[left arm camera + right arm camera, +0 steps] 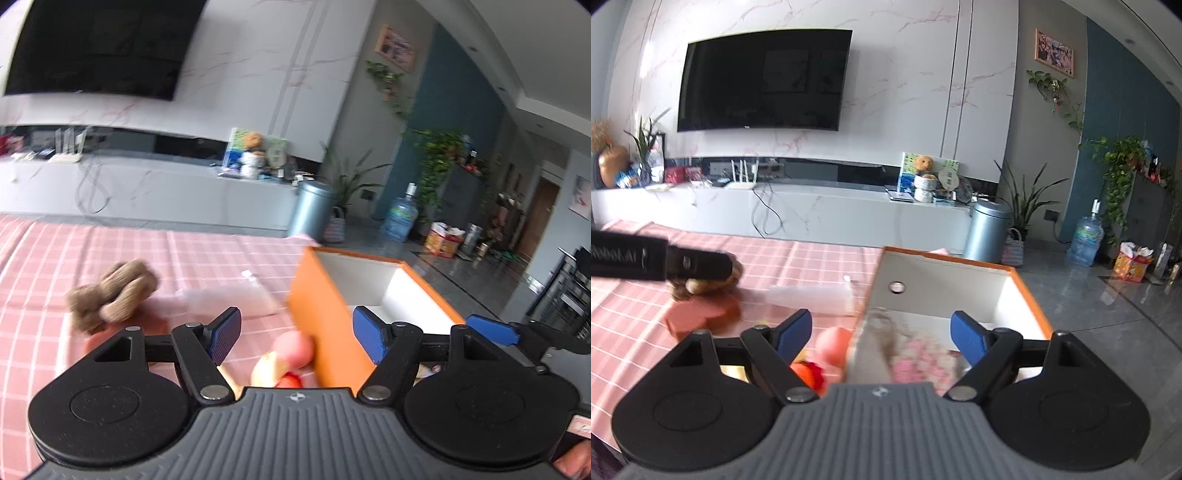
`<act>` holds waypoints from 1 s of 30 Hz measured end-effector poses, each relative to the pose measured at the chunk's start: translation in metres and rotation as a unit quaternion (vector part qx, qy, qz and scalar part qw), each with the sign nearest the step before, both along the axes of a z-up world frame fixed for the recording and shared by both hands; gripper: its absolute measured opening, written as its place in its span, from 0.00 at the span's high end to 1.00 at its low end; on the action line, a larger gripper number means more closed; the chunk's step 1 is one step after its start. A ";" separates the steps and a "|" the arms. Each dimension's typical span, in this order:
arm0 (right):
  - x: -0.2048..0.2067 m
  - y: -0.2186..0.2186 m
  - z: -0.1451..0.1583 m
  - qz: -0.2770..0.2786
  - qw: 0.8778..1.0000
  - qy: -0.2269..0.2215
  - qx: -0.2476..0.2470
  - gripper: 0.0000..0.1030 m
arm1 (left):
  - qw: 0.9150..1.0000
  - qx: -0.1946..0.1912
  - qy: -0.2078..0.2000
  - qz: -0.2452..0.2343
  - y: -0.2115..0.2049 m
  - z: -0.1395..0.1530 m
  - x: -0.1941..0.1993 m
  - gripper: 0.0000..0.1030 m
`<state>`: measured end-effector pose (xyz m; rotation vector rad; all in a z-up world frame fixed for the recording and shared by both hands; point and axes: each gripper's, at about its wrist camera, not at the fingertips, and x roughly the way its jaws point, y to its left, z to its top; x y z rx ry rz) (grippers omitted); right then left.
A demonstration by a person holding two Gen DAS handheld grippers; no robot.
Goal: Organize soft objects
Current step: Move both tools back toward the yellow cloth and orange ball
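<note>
An orange box with a white inside stands on the pink checked tablecloth. A blurred pink-and-grey soft thing lies inside it, below my right gripper, which is open and empty. My left gripper is open and empty above a pink ball and a plush with red parts, left of the box. A brown knotted plush lies at the left on a salmon pad. A clear plastic bag lies between them.
The other gripper's arm shows in the left wrist view and the right wrist view. Beyond the table are a TV console, a metal bin, a water bottle and plants.
</note>
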<state>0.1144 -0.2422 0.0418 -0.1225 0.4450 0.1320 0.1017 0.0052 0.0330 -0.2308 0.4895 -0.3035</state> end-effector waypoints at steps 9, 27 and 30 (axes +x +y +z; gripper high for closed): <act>-0.016 0.044 -0.010 0.034 0.999 -0.028 0.010 0.21 | 0.998 -0.013 0.024 0.052 0.048 -0.026 -0.015 0.21; 0.011 0.094 -0.063 0.086 0.995 0.050 -0.005 0.23 | 0.992 -0.010 0.069 0.106 0.089 -0.077 -0.017 0.21; 0.025 0.101 -0.068 0.097 0.993 0.062 -0.011 0.29 | 0.992 0.009 0.073 0.107 0.090 -0.080 -0.007 0.18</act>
